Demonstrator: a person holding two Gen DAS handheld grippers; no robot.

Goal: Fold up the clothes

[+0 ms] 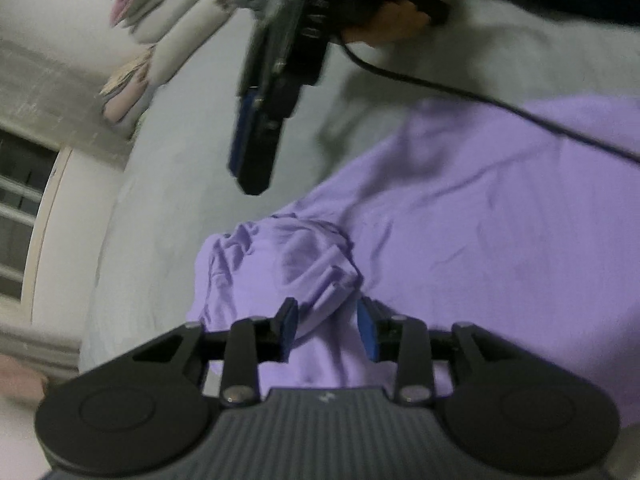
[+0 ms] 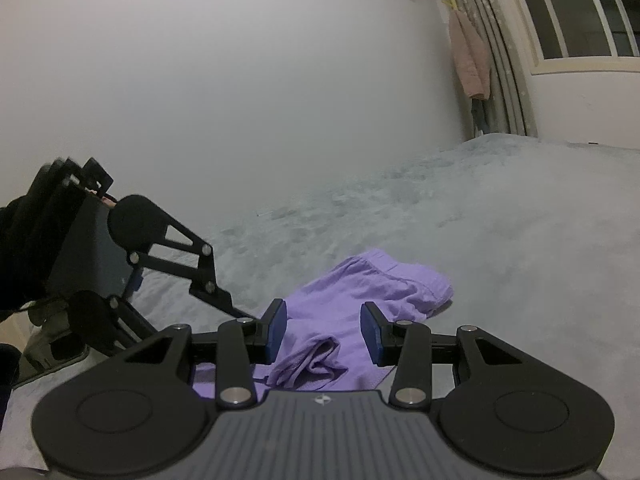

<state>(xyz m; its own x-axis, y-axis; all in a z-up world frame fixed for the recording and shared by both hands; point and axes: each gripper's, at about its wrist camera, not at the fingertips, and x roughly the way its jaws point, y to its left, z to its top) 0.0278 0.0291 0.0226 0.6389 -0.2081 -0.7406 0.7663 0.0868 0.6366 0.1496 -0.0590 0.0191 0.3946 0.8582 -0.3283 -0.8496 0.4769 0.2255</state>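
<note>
A purple garment (image 1: 460,220) lies spread on the grey bed cover (image 1: 168,200), with one end bunched into folds. My left gripper (image 1: 328,328) points down at that bunched end. Its jaws stand apart with a ridge of purple cloth between the pads, and the pads do not press on it. My right gripper (image 2: 323,332) hovers open just above the garment (image 2: 360,284), with nothing in it. In the left wrist view a hand (image 1: 384,20) holds the right gripper (image 1: 254,176) over the bed. The left gripper's fingers (image 2: 216,298) reach the cloth's edge at the left.
A stack of folded clothes (image 1: 160,28) sits at the far edge of the bed. A black cable (image 1: 480,100) trails over the garment. The bed cover (image 2: 480,208) stretches to a plain wall. A pink garment (image 2: 474,64) hangs by the curtain (image 2: 504,60) and window (image 2: 580,8).
</note>
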